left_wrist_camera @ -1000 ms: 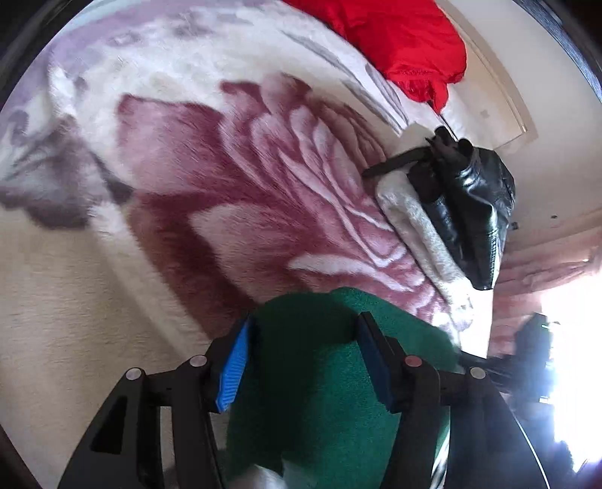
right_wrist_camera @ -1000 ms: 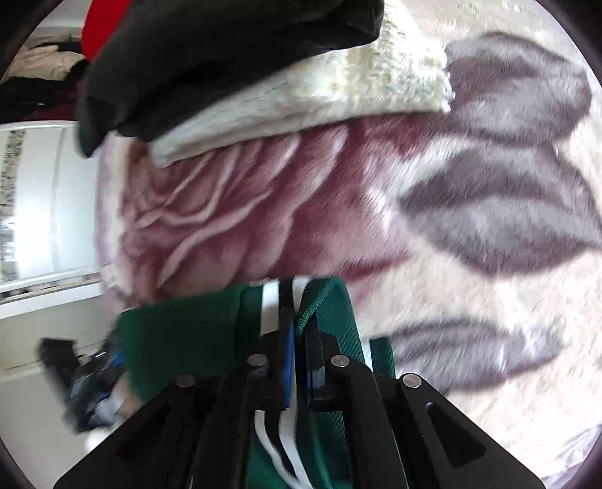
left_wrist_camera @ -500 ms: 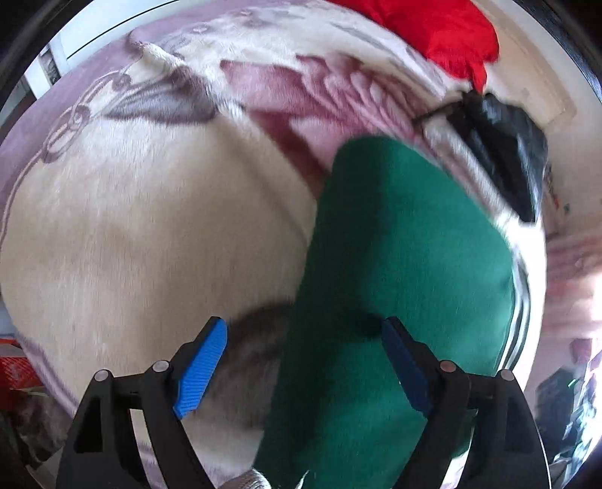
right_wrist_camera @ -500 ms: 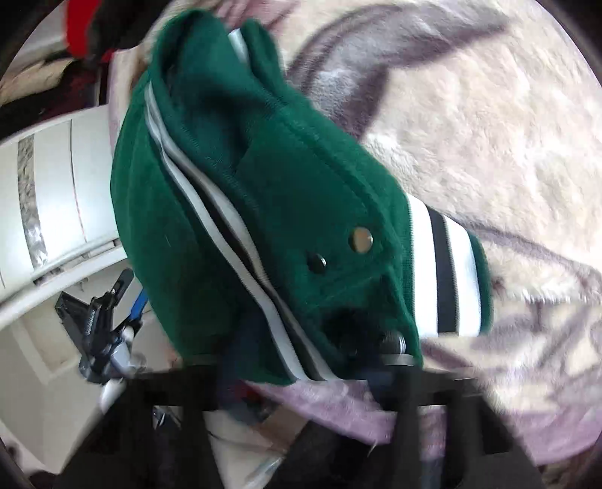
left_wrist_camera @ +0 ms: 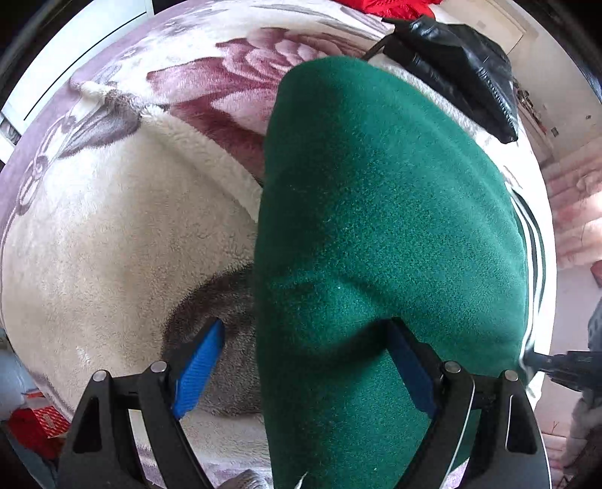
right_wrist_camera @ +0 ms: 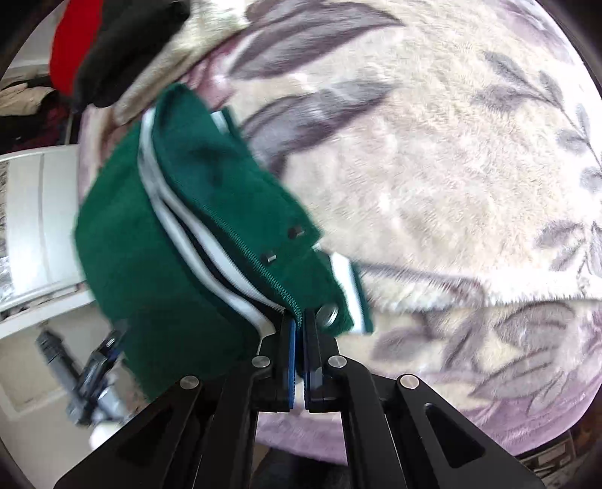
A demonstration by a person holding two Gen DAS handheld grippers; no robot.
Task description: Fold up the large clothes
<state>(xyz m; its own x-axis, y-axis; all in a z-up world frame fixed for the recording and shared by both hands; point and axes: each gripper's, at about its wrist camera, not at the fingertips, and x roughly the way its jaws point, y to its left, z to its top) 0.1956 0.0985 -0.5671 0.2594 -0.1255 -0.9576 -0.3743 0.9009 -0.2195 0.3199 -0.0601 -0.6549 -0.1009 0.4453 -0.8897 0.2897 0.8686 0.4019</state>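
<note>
The green jacket (left_wrist_camera: 376,233) lies bunched on the flowered blanket (left_wrist_camera: 113,233) covering the bed, near its edge. The left claw (left_wrist_camera: 304,361) hangs over it with jaws spread wide and opening; the green cloth sits between the blue pads (left_wrist_camera: 197,368), but the left pad stands clear of it. The right claw (right_wrist_camera: 299,323) is clamped tight on the jacket's (right_wrist_camera: 158,240) zipper edge, beside the white stripes and a snap button (right_wrist_camera: 328,315). At the far side lie a black leather jacket (left_wrist_camera: 466,67) and something red (left_wrist_camera: 391,7).
</note>
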